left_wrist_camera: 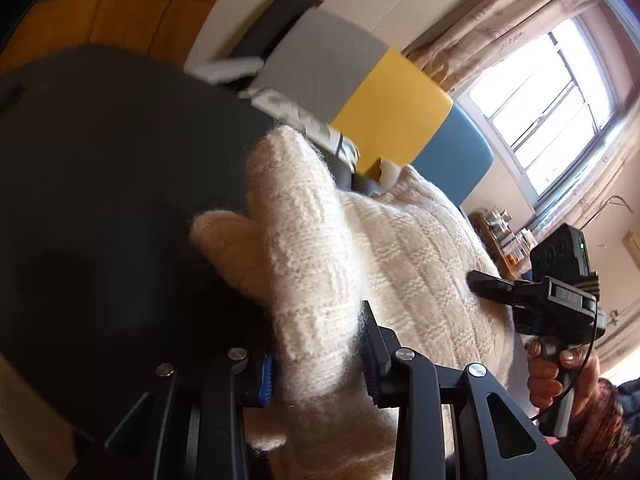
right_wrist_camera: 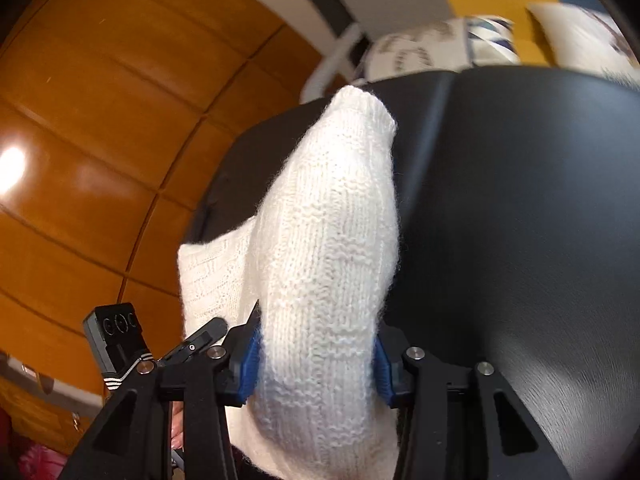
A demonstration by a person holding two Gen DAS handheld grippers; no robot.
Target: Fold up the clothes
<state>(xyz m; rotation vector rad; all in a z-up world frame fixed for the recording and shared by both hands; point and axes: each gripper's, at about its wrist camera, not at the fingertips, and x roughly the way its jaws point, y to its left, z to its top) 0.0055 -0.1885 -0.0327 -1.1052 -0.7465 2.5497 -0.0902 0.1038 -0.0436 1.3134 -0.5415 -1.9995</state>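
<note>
We see a cream knit sweater (left_wrist_camera: 304, 248) bunched across the centre of both frames, over a black worktop (left_wrist_camera: 100, 200). Our left gripper (left_wrist_camera: 320, 364) and right gripper (right_wrist_camera: 316, 364) each have jaws clamped on a thick fold.

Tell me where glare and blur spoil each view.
Left wrist: the window is blown out; the grey and yellow panels are motion-smeared. Right wrist: a glare spot on the wooden wall; cushions at the top are blurred; the knitted sweater stays sharp.

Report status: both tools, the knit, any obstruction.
Left tool shut on cream knit sweater. Right tool shut on it too. Black surface underneath; nothing blocking.
</note>
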